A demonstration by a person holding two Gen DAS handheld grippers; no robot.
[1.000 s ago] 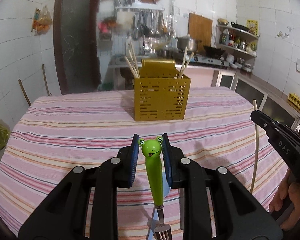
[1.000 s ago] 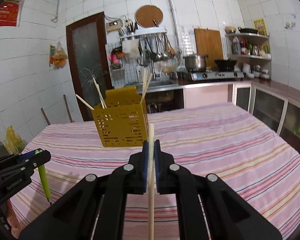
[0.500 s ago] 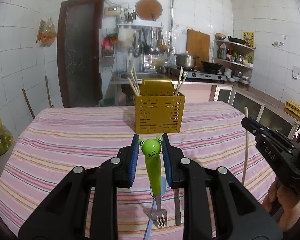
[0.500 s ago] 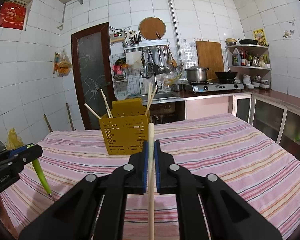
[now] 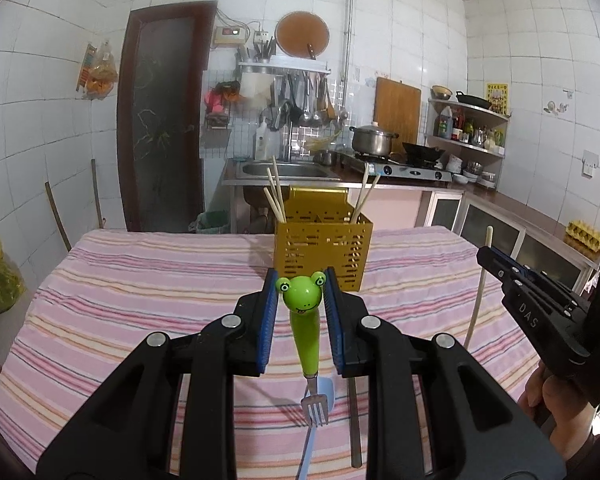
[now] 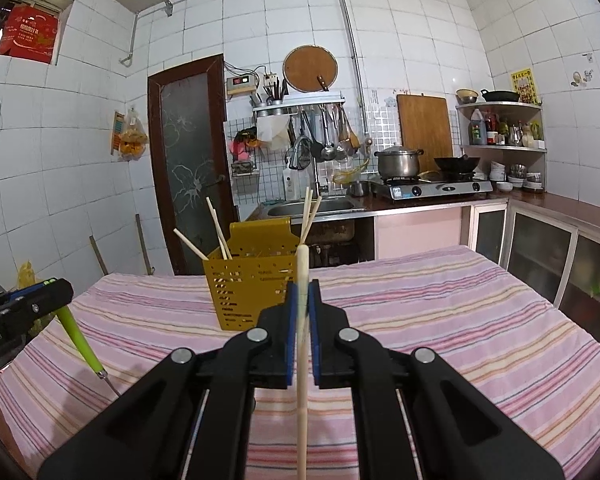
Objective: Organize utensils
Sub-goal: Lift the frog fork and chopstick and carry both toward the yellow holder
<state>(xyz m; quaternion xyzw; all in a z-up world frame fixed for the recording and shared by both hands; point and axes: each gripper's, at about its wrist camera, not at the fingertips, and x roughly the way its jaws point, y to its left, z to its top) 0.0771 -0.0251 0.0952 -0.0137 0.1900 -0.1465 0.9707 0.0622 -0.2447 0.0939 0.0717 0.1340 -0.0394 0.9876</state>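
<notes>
Seen from the left wrist camera, the left gripper has its jaws closed on the frog-head fork, the blue pads pressing the green handle just below the frog face; the fork hangs tines down, above the striped tablecloth. Beneath the tines lie a light blue utensil, whose exact kind cannot be told, and just to its right a dark metal rod-like utensil, both flat on the cloth. Straight ahead, past the frog's head, stands the yellow perforated utensil holder near the table's far edge, with pale chopsticks leaning out of its left side and more out of its right. Further right in that view the right gripper comes in from the edge, carrying a long pale chopstick upright, with the person's hand below it. From the right wrist camera, that gripper has its jaws nearly together, clamped on the same chopstick, which stands upright between the blue pads with its tip in line with the holder beyond. At that view's left edge the left gripper shows with the green fork handle slanting down toward the cloth.
</notes>
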